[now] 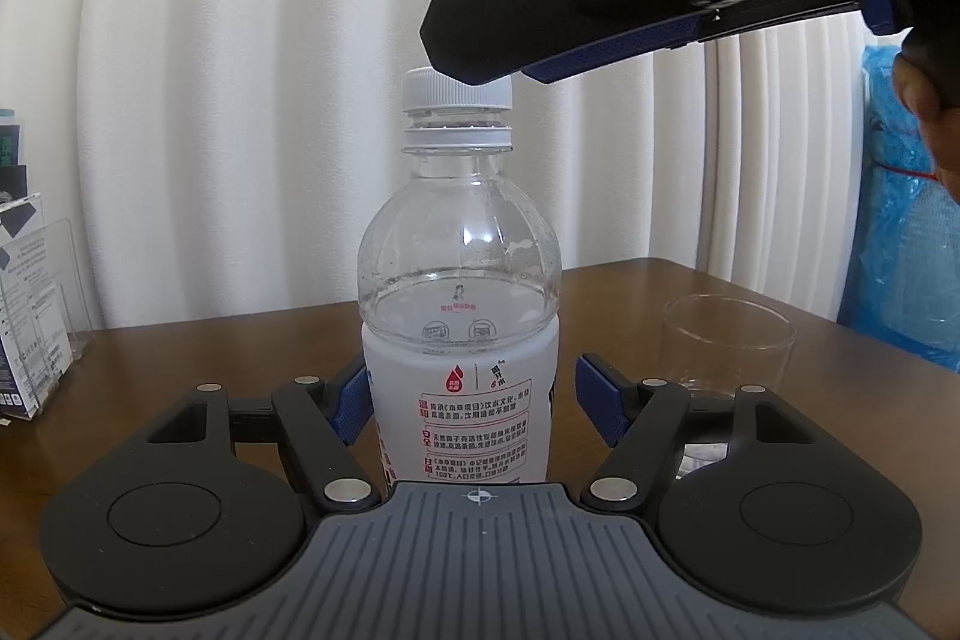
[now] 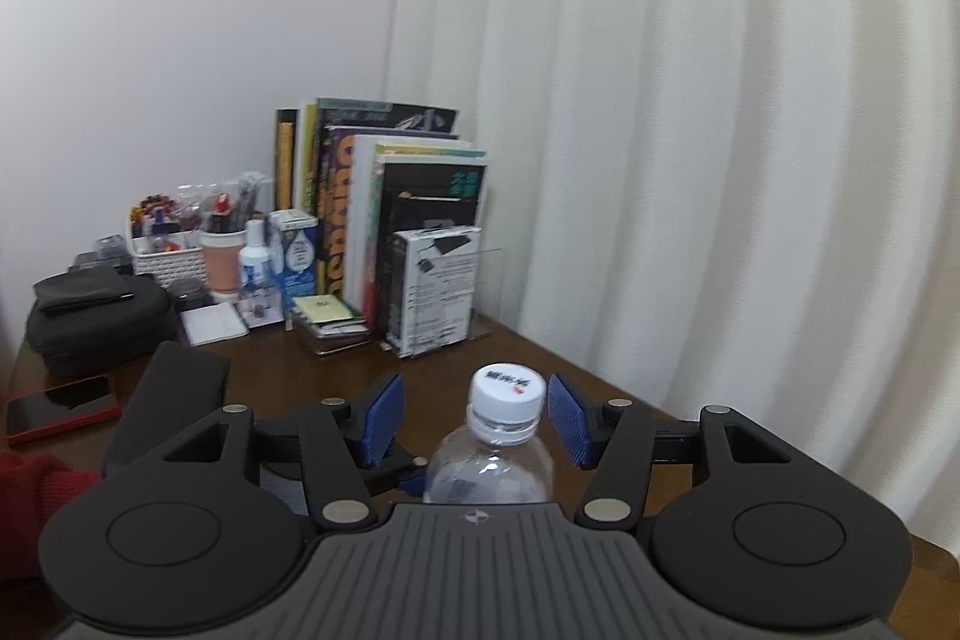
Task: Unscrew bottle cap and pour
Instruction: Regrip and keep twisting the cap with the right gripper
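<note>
Left wrist view: bottle (image 1: 459,340) stands center frame on tabletop (image 1: 600,292); your left hand-held gripper (image 1: 474,400) brackets it, released. Right hand-held gripper (image 2: 474,421) straddles cap (image 2: 508,394), unclamped. Unscrewing step: clench both next, then twist.

We hold our left gripper (image 1: 474,400) low and nearly level, its jaws parted, the left blue pad (image 1: 351,403) against the bottle (image 1: 459,280) and the right pad standing just clear. Our right gripper (image 2: 477,421) reaches in from above at a slight downward tilt, jaws parted to either side of the cap (image 2: 509,391), pads not pressing it.
</note>
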